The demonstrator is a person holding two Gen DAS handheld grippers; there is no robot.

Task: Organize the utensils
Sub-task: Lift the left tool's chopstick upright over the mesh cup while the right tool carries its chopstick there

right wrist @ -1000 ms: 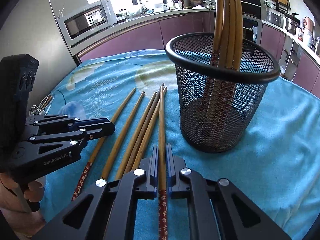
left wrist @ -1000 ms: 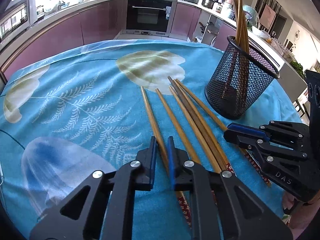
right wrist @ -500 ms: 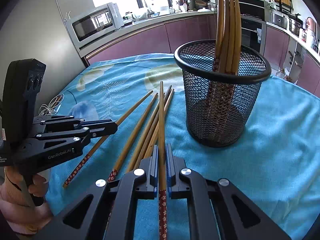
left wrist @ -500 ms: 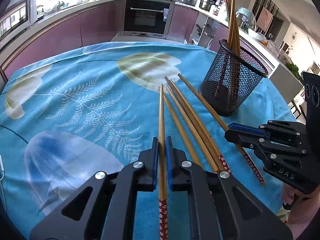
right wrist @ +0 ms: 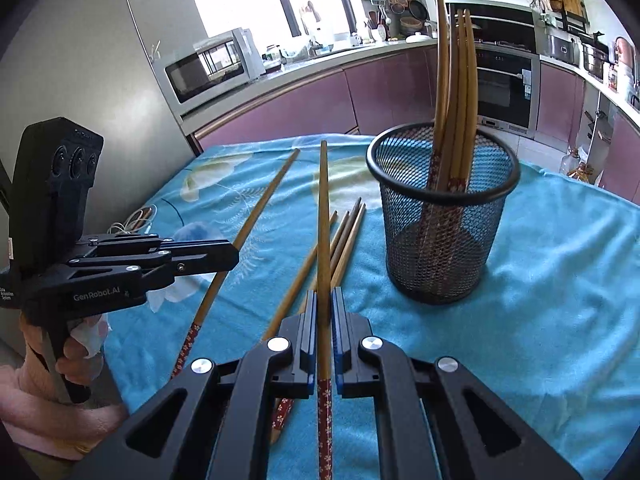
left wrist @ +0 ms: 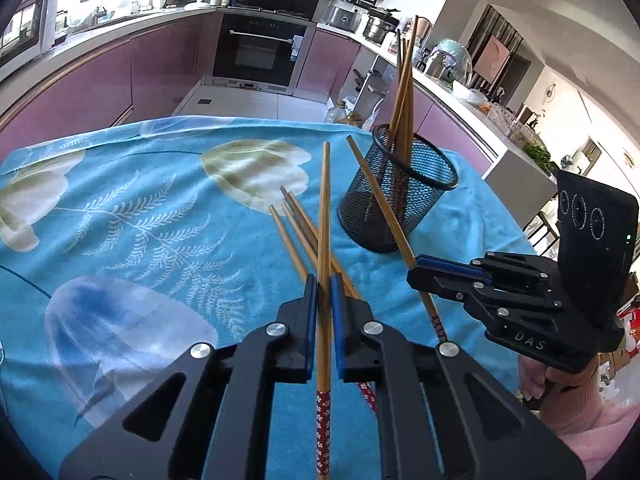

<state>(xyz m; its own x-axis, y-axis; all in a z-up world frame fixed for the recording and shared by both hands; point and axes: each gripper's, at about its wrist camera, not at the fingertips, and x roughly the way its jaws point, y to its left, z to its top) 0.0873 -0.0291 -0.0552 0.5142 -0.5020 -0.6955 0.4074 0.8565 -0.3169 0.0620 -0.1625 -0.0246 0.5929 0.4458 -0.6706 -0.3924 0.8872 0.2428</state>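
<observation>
My left gripper (left wrist: 323, 280) is shut on a wooden chopstick (left wrist: 324, 216) and holds it above the blue tablecloth (left wrist: 140, 216). My right gripper (right wrist: 323, 294) is shut on another chopstick (right wrist: 323, 216), also lifted; it shows in the left wrist view (left wrist: 414, 270) with its chopstick (left wrist: 376, 200) slanting in front of the holder. The left gripper shows in the right wrist view (right wrist: 232, 254) with its chopstick (right wrist: 260, 208). A black mesh holder (right wrist: 442, 220) stands upright with several chopsticks (right wrist: 456, 92) in it. Several chopsticks (left wrist: 296, 232) lie on the cloth between the grippers.
The table's edges drop off at the far side (left wrist: 240, 120) and the right (left wrist: 504, 208). Kitchen cabinets and an oven (left wrist: 256, 52) stand beyond. A white cable (right wrist: 132, 220) lies by the left edge of the cloth.
Both grippers have risen and pulled back, each lifting its chopstick off the cloth. The left gripper closed on its chopstick a second ago. The holder now appears farther away.
</observation>
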